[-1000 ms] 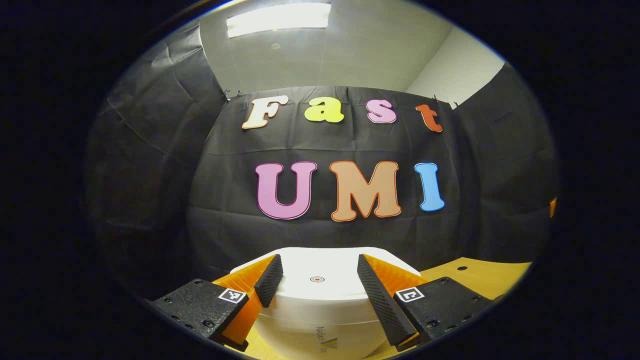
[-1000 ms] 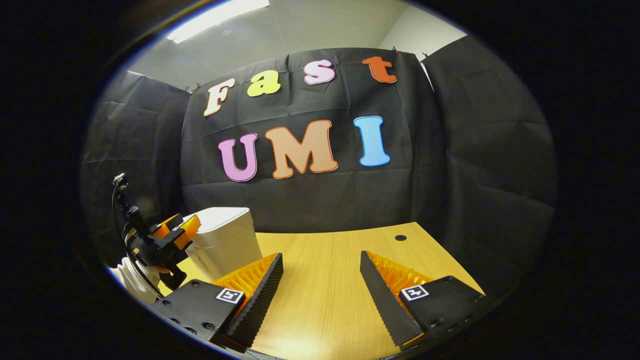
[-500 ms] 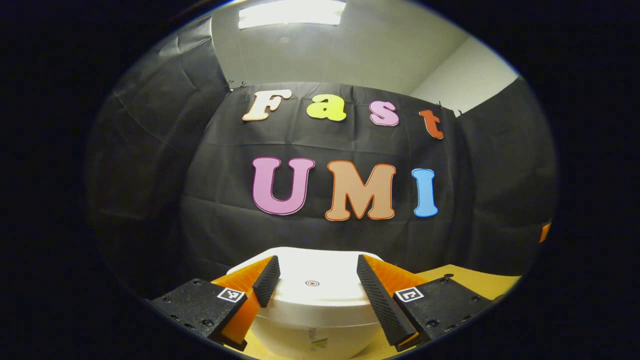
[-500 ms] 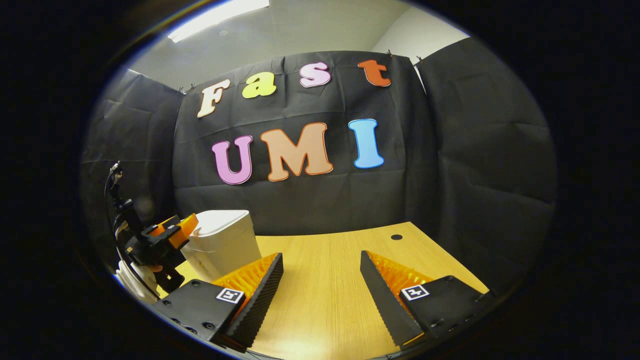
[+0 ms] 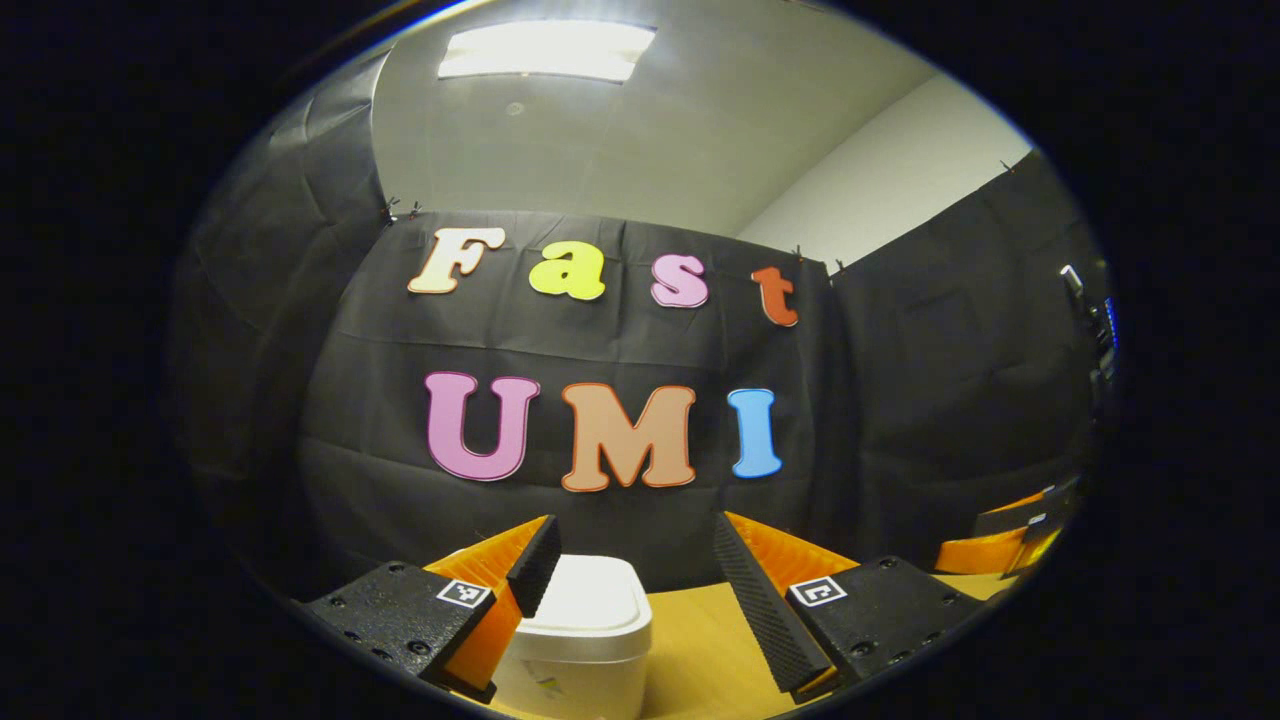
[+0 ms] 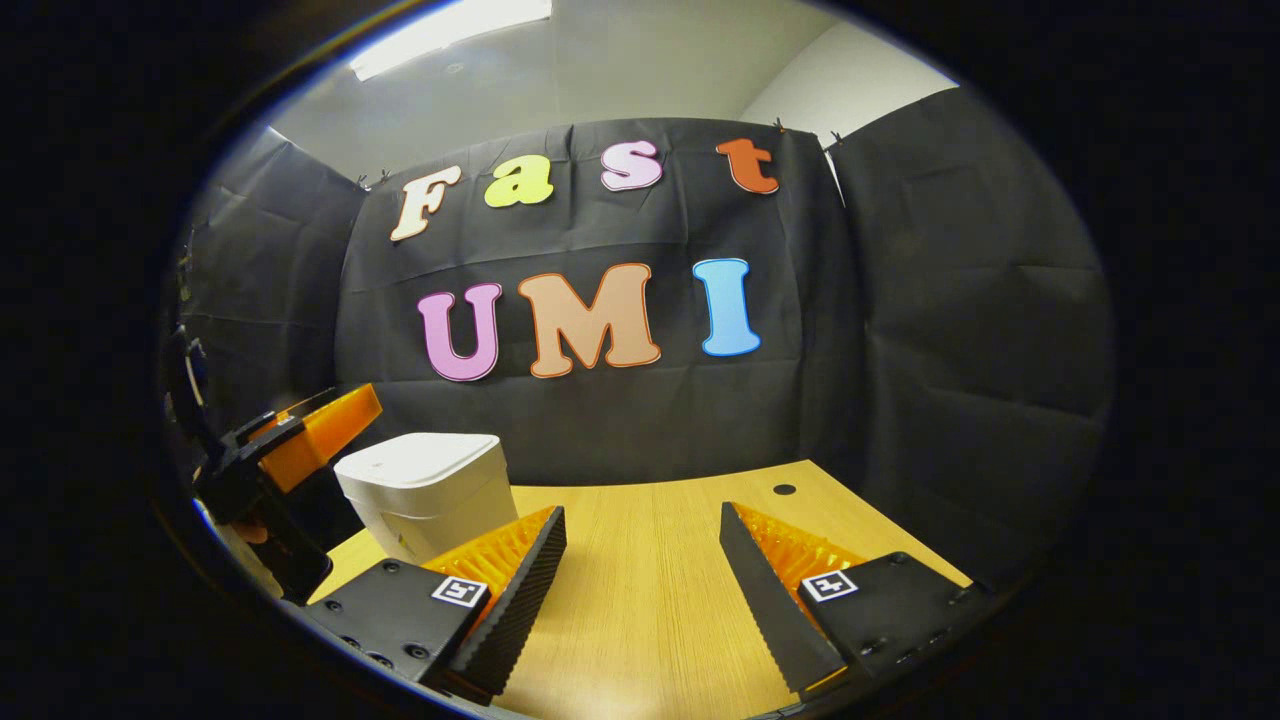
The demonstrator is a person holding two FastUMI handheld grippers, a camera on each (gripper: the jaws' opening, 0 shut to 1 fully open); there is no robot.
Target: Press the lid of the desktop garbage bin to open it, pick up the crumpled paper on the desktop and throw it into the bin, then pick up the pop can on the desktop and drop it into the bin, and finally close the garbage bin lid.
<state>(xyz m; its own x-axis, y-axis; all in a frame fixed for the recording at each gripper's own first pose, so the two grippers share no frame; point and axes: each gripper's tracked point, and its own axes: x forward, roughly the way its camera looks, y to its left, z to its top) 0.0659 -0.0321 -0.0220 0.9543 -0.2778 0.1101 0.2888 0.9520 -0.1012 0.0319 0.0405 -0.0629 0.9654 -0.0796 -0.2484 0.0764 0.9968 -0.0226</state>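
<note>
In the left gripper view, our left gripper (image 5: 630,570) hangs released, jaws wide apart with nothing between them. The garbage bin (image 5: 575,640) sits low ahead, just inside the left finger, its lid (image 5: 590,598) down flat. The desktop (image 5: 700,650) runs bare to the right of it, and at the far right edge we glimpse the right gripper (image 5: 1005,535).

Over to the right gripper view: that right gripper (image 6: 640,570) is released too, fingers spread over bare wood. The bin (image 6: 425,490) stands off to the left with its lid (image 6: 415,455) closed, the left gripper (image 6: 290,450) just beside it, seemingly clear of the lid. We can't spot crumpled paper or a pop can on the wood we can see.

Our worry from here: we judge the task near its end, but a lid that looks shut may not be latched. And if either gripper swings back carelessly, a finger could clip the light bin and shove or tip it.
</note>
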